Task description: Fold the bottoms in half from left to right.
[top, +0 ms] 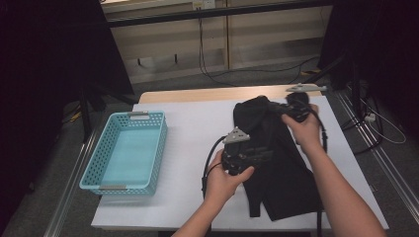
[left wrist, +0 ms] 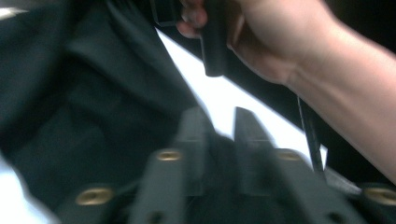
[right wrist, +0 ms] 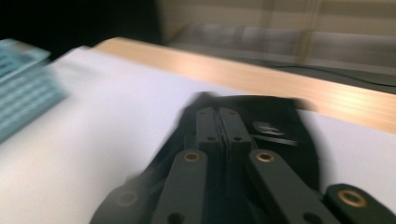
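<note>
The black fabric garment lay on the right half of the white tabletop, its far end raised and folded over; the step looked like a fold. The right tool had its jaws pressed together on the far edge of the cloth; the left tool rested on the garment's near-left side with its jaws standing slightly apart, no cloth visibly pinched. To fold cleanly, the left should pin the crease line while the right carried its edge straight over, keeping tension even. A pale blue perforated plastic basket stood well apart at the left; cables trailed across the dim grey floor beyond.
</note>
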A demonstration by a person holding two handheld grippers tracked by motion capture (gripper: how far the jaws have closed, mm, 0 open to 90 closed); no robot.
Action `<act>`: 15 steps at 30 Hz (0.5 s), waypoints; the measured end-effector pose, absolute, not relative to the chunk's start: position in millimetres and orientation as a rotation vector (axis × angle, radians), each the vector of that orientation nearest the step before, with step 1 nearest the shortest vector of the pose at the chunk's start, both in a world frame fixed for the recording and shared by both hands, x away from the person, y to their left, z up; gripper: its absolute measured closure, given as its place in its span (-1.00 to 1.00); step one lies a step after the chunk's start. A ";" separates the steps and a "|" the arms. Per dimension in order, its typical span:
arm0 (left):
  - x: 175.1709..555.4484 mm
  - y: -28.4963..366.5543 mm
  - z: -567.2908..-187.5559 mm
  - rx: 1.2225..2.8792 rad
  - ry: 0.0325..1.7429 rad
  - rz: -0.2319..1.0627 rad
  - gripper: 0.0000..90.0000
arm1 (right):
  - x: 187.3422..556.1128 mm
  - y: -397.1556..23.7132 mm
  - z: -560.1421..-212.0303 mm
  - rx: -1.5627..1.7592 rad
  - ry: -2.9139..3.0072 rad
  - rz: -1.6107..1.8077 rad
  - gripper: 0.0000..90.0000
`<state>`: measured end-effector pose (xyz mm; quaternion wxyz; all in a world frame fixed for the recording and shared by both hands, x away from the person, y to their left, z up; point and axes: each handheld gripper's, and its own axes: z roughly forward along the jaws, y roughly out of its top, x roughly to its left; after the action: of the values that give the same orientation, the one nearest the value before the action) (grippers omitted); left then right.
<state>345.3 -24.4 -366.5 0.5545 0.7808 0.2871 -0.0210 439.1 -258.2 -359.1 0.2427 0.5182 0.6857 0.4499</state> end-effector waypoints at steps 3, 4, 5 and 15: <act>350.7 -17.6 -368.8 1.873 0.683 0.012 0.08 | 433.7 -280.4 -367.5 1.495 1.809 1.123 0.19; 353.3 -12.0 -371.4 1.880 0.693 0.043 -0.02 | 431.8 -282.9 -371.8 1.511 1.824 1.130 0.09; 356.4 -5.2 -374.5 1.893 0.704 0.065 -0.08 | 428.7 -283.2 -376.0 1.511 1.861 1.143 0.08; 378.1 61.7 -410.5 1.992 0.813 0.190 -0.48 | 376.8 -258.1 -416.5 1.378 2.105 1.116 -0.31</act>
<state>378.1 61.7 -410.5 0.4713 0.8135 0.3319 0.0774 376.8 -258.1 -416.5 0.1933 0.4912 0.7504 0.3978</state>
